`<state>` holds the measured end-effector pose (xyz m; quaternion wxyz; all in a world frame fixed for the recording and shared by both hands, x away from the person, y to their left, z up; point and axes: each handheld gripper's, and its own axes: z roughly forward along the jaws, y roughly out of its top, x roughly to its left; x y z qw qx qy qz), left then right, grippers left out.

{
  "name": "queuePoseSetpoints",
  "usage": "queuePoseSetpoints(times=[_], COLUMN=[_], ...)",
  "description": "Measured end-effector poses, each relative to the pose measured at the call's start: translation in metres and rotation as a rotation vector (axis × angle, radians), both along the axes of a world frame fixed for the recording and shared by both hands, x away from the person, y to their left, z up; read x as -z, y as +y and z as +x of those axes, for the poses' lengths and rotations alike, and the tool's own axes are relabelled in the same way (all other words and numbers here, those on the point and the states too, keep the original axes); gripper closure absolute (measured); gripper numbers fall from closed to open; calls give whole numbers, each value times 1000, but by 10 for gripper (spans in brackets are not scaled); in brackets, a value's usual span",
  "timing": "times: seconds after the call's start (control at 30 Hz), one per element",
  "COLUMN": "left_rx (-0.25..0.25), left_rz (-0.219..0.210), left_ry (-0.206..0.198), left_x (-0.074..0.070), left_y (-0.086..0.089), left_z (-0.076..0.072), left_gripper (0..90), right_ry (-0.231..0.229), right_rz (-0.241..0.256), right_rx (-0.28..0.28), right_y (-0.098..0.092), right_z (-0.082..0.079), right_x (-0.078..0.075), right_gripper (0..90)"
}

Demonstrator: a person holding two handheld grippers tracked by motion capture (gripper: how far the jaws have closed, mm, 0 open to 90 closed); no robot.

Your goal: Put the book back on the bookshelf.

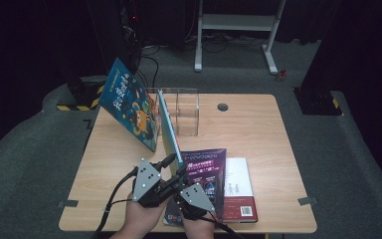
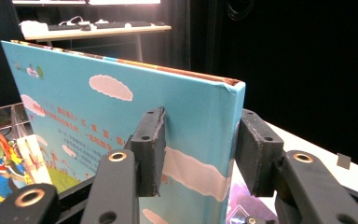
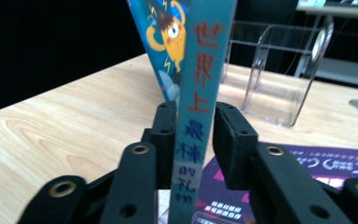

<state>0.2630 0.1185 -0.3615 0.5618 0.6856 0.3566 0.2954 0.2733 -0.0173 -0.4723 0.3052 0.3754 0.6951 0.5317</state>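
- A light-blue book (image 1: pixel 168 124) is held upright on its edge near the front of the wooden table (image 1: pixel 258 124), its long axis running away from the person toward the clear holder (image 1: pixel 181 112).
- The near end of the book is pinched by both grippers: the left gripper (image 2: pixel 198 154) is pressed on the covers close to the top corner, the right gripper (image 3: pixel 193 140) is clamped across the spine lower down.
- Both hands sit at the same near end, so neither is clearly nearer; the holder lies straight ahead along the book's length.
- A dark-blue picture book (image 1: pixel 129 102) is seen leaning just left of the holder, tilted.
- Red and blue Chinese characters are printed down the spine (image 3: pixel 200 70); "世界上最" can be read, the rest less surely.
- White clouds and small unreadable print are shown on the blue cover (image 2: pixel 112 88).
- A purple booklet (image 1: pixel 206 174) lies flat by the grippers on a white book (image 1: pixel 238 191), whose barcode can be made out.
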Motion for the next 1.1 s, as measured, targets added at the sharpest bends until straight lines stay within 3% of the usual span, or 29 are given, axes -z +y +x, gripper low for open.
queuePoseSetpoints(times=[0.3, 0.43, 0.67, 0.83, 1.1], left_rx=[-7, -10, -24, -37, -51], left_rz=[-3, 3, 2, 1, 6], left_ry=[-10, -15, -24, -33, -57], left_x=[2, 2, 4, 6, 10], left_y=[10, 13, 19, 23, 24], left_z=[-4, -6, -8, -10, -11], left_gripper=[608, 632, 657, 678, 683], right_ry=[12, 31, 49, 69, 71], right_rz=[0, 10, 21, 30, 24], right_rx=[-24, -37, -58, -70, -80], right_y=[7, 10, 14, 16, 22], right_z=[0, 2, 1, 2, 1], right_x=[2, 2, 5, 7, 10], right_gripper=[665, 600, 591, 521, 610])
